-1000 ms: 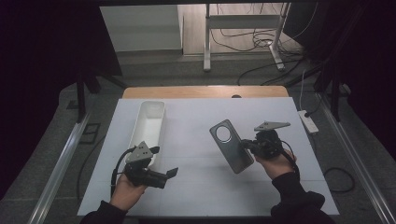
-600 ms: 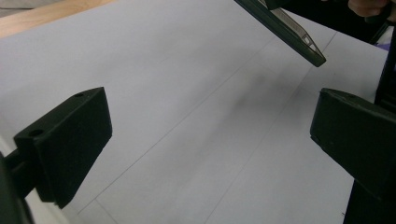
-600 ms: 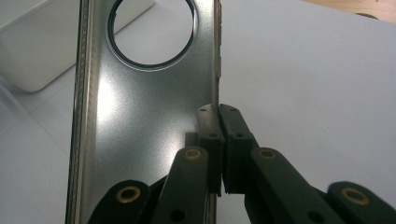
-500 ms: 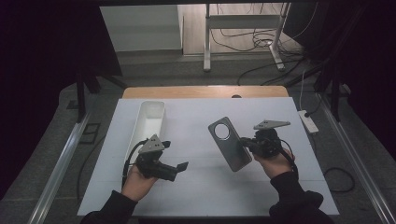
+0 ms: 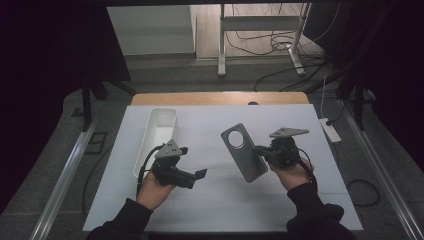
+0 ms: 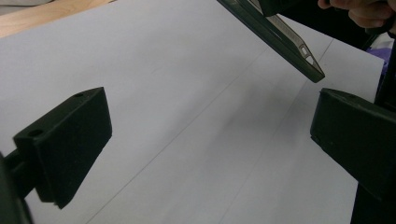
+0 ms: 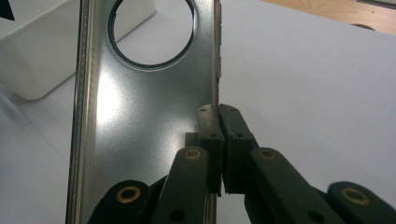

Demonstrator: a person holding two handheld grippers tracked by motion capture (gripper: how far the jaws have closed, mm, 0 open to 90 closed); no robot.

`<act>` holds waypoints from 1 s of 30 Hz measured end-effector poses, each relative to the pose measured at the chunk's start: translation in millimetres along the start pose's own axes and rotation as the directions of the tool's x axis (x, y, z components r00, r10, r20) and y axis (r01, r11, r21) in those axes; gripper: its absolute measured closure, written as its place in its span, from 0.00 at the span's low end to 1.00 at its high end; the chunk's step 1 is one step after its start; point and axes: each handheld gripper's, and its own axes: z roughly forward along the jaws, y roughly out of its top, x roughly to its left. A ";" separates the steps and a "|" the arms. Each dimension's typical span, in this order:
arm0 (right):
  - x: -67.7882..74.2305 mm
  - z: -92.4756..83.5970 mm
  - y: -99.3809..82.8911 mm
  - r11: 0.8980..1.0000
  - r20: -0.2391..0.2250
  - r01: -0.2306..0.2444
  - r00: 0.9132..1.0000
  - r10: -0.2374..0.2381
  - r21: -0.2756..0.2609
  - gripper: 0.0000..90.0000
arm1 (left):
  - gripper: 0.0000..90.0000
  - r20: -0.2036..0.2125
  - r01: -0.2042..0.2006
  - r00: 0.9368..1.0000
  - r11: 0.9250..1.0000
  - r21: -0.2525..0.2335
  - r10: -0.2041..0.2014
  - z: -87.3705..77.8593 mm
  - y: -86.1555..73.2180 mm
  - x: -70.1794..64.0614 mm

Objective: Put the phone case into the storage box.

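Right gripper [image 5: 261,152]: pinches the long edge of a grey phone case [image 5: 243,152], held above the white table [image 5: 300,200].
Left gripper [image 5: 200,174]: jaws wide, empty, near the case.
Bin [image 5: 156,137]: far left.

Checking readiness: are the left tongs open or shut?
Open: the left tongs stand wide apart, only white table between them.

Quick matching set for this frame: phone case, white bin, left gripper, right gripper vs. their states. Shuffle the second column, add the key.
1. phone case
2. white bin
3. left gripper
4. right gripper

A. fingers apart, nothing between them
B. resting on the table, far left
C. fingers clamped on a thin edge
D. held up off the table, round cutout at its far end

Pairs: 1-D, 2-B, 3-A, 4-C
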 end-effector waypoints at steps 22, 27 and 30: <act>10.3 5.9 4.3 1.000 0.011 0.012 1.000 -0.012 -0.008 0.98 | 0.00 0.030 0.001 1.000 1.000 0.022 -0.001 26.2 13.6 -1.6; 13.0 7.0 4.7 1.000 0.006 0.012 1.000 -0.012 -0.013 0.98 | 0.00 0.030 -0.010 1.000 1.000 0.027 0.009 31.9 16.7 -3.6; 15.0 8.1 4.9 1.000 0.004 0.014 1.000 -0.014 -0.014 0.98 | 0.00 0.034 -0.003 0.999 0.999 0.033 0.001 35.0 18.1 -3.9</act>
